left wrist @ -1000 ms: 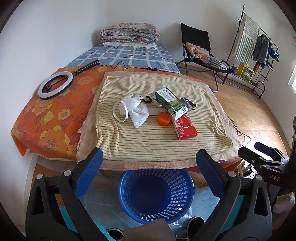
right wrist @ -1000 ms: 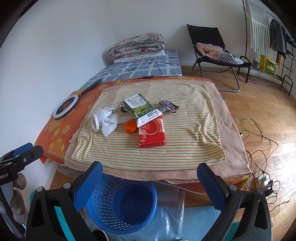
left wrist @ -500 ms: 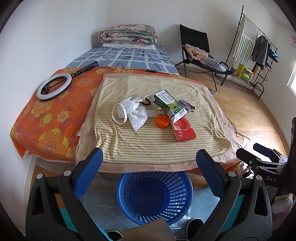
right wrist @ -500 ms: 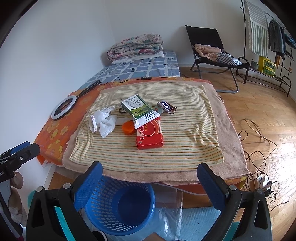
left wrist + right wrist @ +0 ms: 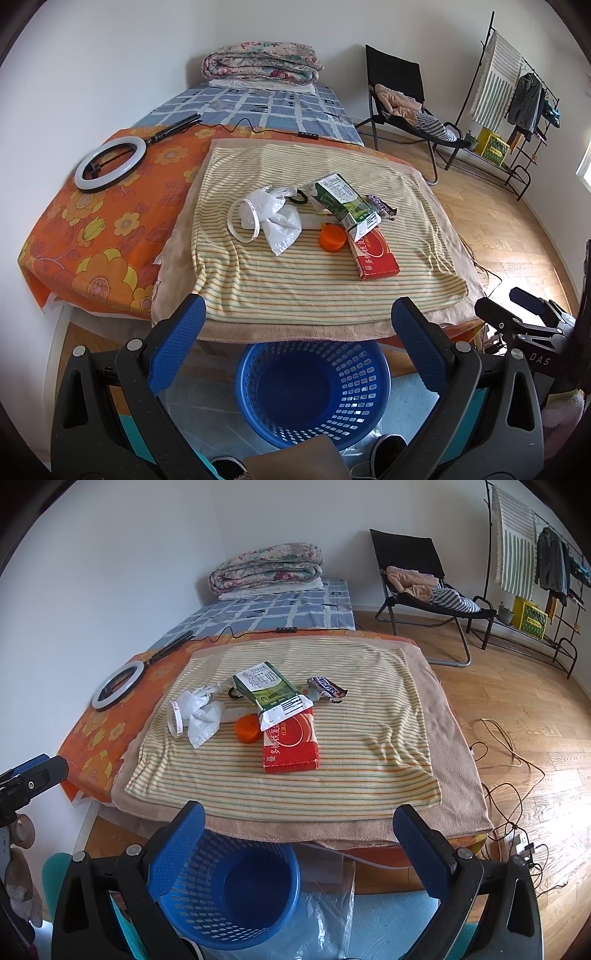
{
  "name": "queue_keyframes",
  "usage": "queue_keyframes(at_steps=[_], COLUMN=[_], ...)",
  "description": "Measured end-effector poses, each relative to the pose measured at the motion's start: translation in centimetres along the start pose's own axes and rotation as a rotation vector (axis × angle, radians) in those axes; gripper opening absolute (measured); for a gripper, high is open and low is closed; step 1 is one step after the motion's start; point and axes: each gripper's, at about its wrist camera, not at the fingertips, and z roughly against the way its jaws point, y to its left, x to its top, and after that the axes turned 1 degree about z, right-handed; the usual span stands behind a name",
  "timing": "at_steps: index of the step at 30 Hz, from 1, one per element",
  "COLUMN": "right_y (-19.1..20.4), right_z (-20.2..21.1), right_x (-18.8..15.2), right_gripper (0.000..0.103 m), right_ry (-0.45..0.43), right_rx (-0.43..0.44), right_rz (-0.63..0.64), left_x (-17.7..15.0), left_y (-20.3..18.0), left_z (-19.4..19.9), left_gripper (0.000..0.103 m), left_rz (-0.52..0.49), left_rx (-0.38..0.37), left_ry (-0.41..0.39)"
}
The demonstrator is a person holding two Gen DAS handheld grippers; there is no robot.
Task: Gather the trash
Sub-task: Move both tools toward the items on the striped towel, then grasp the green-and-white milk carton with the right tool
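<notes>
Nearest the cameras, the left claw (image 5: 295, 328) and the right claw (image 5: 299, 830) both stand released, blue-padded fingers spread wide and holding nothing, well short of the bed; directly below them, at 6 o'clock, the round blue perforated plastic basket (image 5: 314, 391) stands on the floor against the foot of the bed, nothing visible in it, with a sheet of clear plastic film (image 5: 325, 904) lying beside it; beyond, the yellow striped towel (image 5: 325, 288) is spread over a beige blanket (image 5: 454, 768) on the bed, and the trash sits clustered near its middle; the flat red cardboard box (image 5: 291, 746) lies closest, with the orange round lid (image 5: 248, 729) touching it at 9 o'clock; the green and white milk carton (image 5: 269, 690) rests tilted across the box's far end; the crumpled white plastic bag (image 5: 277, 221) with a white ring band (image 5: 243, 221) lies at 9 o'clock of the lid; a dark candy bar wrapper (image 5: 327, 688) lies at 3 o'clock of the carton; farther off at 10 o'clock a white ring light (image 5: 110, 164) rests on the orange flowered sheet (image 5: 92, 236); farthest, a folded floral quilt (image 5: 262, 62) sits at the head of the bed.
</notes>
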Motion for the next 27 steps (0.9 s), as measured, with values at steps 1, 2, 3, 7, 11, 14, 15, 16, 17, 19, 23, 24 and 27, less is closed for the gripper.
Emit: queue_keyframes(at_steps=[1, 2, 3, 7, 11, 14, 15, 16, 17, 19, 23, 24, 27], right_y=[-0.1, -0.1, -0.2, -0.2, 0.1, 0.3, 0.3, 0.3, 0.3, 0.2, 0.2, 0.3, 0.4], right_z=[0.0, -0.1, -0.1, -0.7, -2.0, -3.5, -4.1, -4.8, -5.4, -6.6, -8.7, -9.2, -10.8], right_x=[0.0, 0.0, 0.0, 0.1, 0.3, 0.5, 0.6, 0.7, 0.9, 1.3, 2.4, 2.7, 3.6], right_gripper=[0.103, 0.103, 0.103, 0.103, 0.103, 0.103, 0.103, 0.103, 0.102, 0.102, 0.1, 0.099, 0.093], right_ry=[-0.003, -0.006, -0.01, -0.014, -0.013, -0.008, -0.004, -0.002, -0.001, 0.001, 0.001, 0.004, 0.04], right_rx=[0.0, 0.005, 0.012, 0.024, 0.02, 0.037, 0.039, 0.038, 0.041, 0.046, 0.055, 0.051, 0.044], right_rz=[-0.004, -0.007, -0.01, -0.013, 0.017, 0.034, 0.034, 0.031, 0.028, 0.026, 0.034, 0.04, 0.058], left_x=[0.1, -0.1, -0.2, -0.2, 0.1, 0.6, 0.7, 0.9, 1.1, 1.6, 2.7, 3.0, 3.6], left_y=[0.0, 0.1, 0.2, 0.7, 1.6, 2.3, 2.5, 2.8, 3.1, 3.6, 4.4, 4.5, 4.7], left_z=[-0.1, -0.5, -0.9, -2.2, -4.4, -6.3, -7.0, -7.7, -8.4, -10.1, -13.0, -13.6, -14.5], left_gripper=[0.102, 0.102, 0.102, 0.102, 0.102, 0.102, 0.102, 0.102, 0.102, 0.102, 0.099, 0.098, 0.091], left_rz=[0.001, 0.001, 0.001, 0.003, 0.013, 0.022, 0.023, 0.022, 0.02, 0.027, 0.042, 0.041, 0.045], left_rx=[0.001, 0.001, 0.002, 0.008, 0.012, 0.018, 0.022, 0.026, 0.031, 0.037, 0.034, 0.035, 0.039], left_ry=[0.002, 0.004, 0.006, 0.013, 0.025, 0.034, 0.036, 0.039, 0.043, 0.057, 0.083, 0.09, 0.099])
